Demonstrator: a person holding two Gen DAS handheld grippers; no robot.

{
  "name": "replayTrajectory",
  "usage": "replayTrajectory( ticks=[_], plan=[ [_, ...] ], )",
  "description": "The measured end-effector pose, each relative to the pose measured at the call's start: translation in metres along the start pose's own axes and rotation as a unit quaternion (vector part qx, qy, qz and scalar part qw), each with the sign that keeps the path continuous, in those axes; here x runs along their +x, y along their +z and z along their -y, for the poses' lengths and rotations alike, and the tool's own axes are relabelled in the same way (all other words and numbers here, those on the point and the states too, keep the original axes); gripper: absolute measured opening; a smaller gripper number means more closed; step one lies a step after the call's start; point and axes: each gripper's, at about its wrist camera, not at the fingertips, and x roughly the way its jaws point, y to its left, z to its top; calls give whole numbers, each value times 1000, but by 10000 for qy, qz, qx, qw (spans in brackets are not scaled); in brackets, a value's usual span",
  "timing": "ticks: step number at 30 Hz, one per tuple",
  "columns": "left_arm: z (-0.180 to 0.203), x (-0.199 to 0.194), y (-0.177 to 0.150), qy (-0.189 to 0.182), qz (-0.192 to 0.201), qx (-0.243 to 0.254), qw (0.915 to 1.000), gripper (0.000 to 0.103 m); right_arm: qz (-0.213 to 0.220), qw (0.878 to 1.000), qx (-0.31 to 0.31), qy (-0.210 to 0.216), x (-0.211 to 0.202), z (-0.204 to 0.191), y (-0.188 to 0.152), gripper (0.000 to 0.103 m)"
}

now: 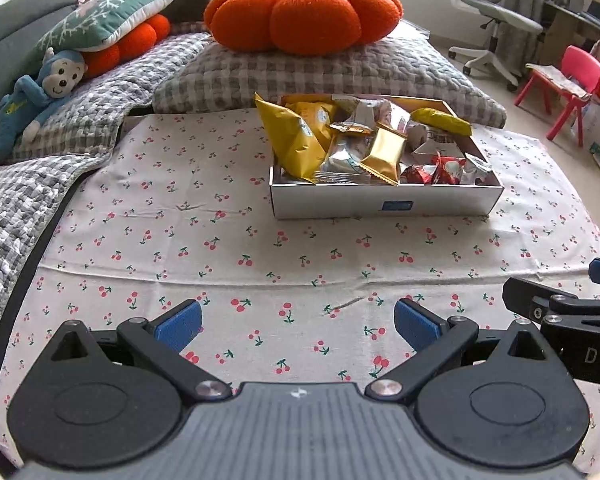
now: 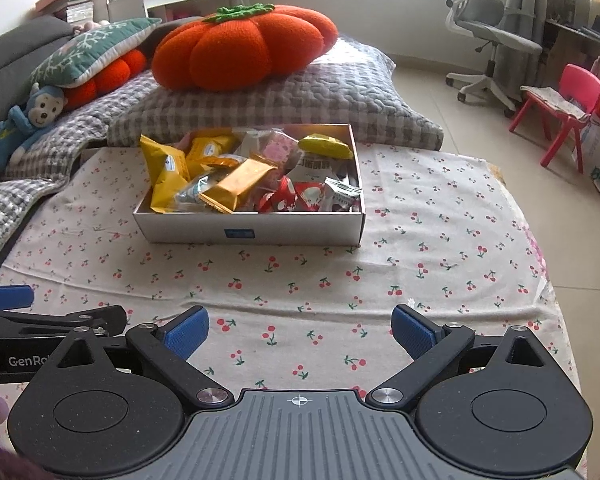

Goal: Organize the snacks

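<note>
A white cardboard box stands on the cherry-print cloth, heaped with wrapped snacks: yellow bags, a gold packet, red-and-white packets and a yellow-green pouch. My left gripper hovers open over bare cloth, well short of the box. My right gripper is open too, equally far back, with nothing between its blue pads. Each gripper's edge shows in the other's view.
Behind the box lie a grey checked pillow with an orange pumpkin cushion on it, a green cushion and a blue monkey toy at left. An office chair and a pink child's chair stand on the floor at right.
</note>
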Motion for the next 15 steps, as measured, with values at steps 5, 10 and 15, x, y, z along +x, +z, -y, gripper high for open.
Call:
replayTrajectory(
  ticks=[5, 10, 15],
  plan=[
    [-2, 1, 0, -1, -36, -30, 10000, 103, -26, 10000, 6, 1, 1, -1, 0, 99],
    [-3, 2, 0, -37, -91, -59, 9999, 103, -33, 10000, 6, -5, 2, -1, -1, 99],
    [-2, 2, -1, -30, -89, -31, 10000, 103, -57, 10000, 45, -12, 4, 0, 0, 99]
  ],
)
